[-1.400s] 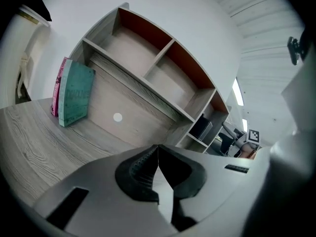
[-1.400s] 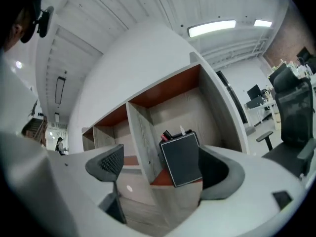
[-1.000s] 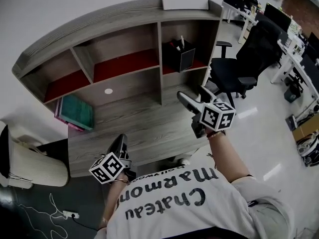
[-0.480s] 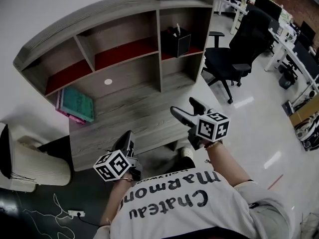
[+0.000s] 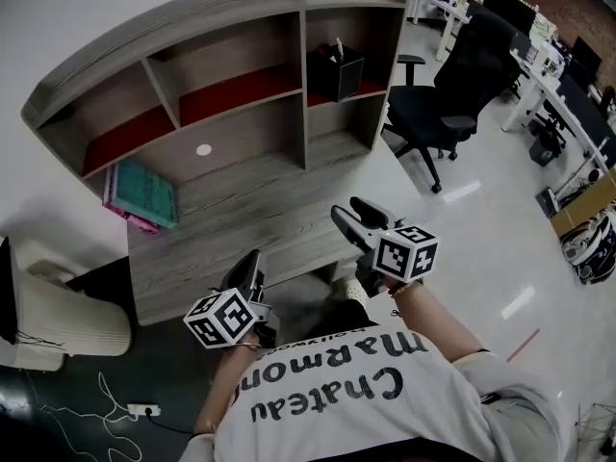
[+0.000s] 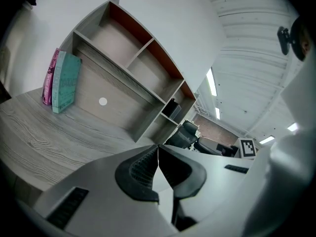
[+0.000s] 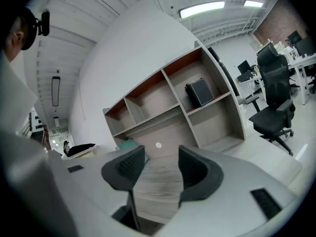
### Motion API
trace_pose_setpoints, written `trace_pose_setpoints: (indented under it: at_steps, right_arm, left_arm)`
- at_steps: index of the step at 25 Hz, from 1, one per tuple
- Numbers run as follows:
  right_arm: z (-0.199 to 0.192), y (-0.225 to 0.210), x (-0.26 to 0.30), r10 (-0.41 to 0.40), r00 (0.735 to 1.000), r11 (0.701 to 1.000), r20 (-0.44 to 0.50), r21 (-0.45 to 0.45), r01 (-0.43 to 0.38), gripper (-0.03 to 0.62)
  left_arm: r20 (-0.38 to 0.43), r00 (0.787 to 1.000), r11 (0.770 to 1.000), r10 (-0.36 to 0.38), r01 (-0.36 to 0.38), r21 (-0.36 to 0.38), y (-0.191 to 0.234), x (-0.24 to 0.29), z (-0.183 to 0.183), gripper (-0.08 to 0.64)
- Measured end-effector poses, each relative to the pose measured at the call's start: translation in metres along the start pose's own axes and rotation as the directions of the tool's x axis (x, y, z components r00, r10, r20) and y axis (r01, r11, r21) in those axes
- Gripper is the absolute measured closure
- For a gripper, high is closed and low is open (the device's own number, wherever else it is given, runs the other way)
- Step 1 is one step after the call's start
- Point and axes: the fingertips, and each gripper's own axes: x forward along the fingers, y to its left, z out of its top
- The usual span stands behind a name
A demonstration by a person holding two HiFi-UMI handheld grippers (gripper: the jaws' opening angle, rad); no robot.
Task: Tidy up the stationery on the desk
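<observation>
Looks done or close to it: desk (image 5: pixel 260 221) top bare, books (image 5: pixel 141 193) stood at its left end, pen holder (image 5: pixel 337 73) with pens in the upper right shelf (image 5: pixel 231 92) bay, left claw (image 5: pixel 250 266) closed on nothing, right claw (image 5: pixel 351 212) half apart, just been closing, empty, both at the near edge.

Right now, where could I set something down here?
The desktop is bare rightwards from the teal book at its left end. The top left bay and top middle bay are empty too. Only the top right bay, with the black pen holder, is taken.
</observation>
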Motion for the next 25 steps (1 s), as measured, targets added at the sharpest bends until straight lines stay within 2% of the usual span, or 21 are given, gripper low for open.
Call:
trace_pose_setpoints:
  at_steps: [1, 5, 9, 12, 15, 17, 20, 23, 25]
  right_arm:
    - [0.008, 0.007, 0.001, 0.013, 0.999, 1.0, 0.037, 0.006, -0.014, 0.388]
    - [0.01, 0.014, -0.001, 0.028, 0.998, 0.999, 0.054, 0.013, -0.029, 0.397]
    - [0.007, 0.02, -0.005, 0.038, 0.997, 0.999, 0.069, 0.032, -0.041, 0.481]
    - [0.005, 0.022, -0.007, 0.048, 0.995, 0.995, 0.091, 0.08, -0.055, 0.55]
    - [-0.001, 0.024, -0.008, 0.056, 0.994, 0.991, 0.094, 0.119, -0.068, 0.569]
    - [-0.009, 0.021, -0.008, 0.026, 0.997, 0.993, 0.073, 0.111, -0.034, 0.574]
    - [-0.027, 0.014, -0.005, -0.051, 0.999, 0.998, 0.008, 0.043, 0.051, 0.575]
    - [-0.044, 0.006, -0.004, -0.11, 0.993, 0.993, -0.039, -0.038, 0.109, 0.575]
    - [-0.052, 0.001, -0.005, -0.135, 0.989, 0.99, -0.059, -0.054, 0.132, 0.575]
  left_arm:
    - [0.001, 1.0, 1.0, 0.0, 0.0, 0.0, 0.0, -0.001, 0.0, 0.543]
    - [0.003, 1.0, 1.0, -0.001, 0.001, 0.0, 0.001, -0.003, -0.001, 0.543]
    - [0.004, 1.0, 1.0, -0.003, 0.003, 0.024, -0.004, -0.004, -0.001, 0.543]
    - [0.004, 1.0, 0.998, -0.009, 0.008, 0.057, -0.011, -0.003, 0.001, 0.543]
    - [0.0, 1.0, 0.998, -0.021, 0.021, 0.065, -0.018, -0.003, -0.001, 0.543]
    - [-0.008, 1.0, 0.997, -0.028, 0.029, 0.069, -0.021, -0.003, -0.003, 0.543]
    - [-0.019, 1.0, 0.996, -0.022, 0.023, 0.081, -0.02, -0.005, -0.008, 0.543]
    - [-0.023, 1.0, 0.994, 0.002, 0.001, 0.105, -0.017, -0.006, -0.014, 0.543]
    - [-0.038, 0.999, 0.991, 0.032, -0.027, 0.132, -0.013, -0.007, -0.021, 0.543]
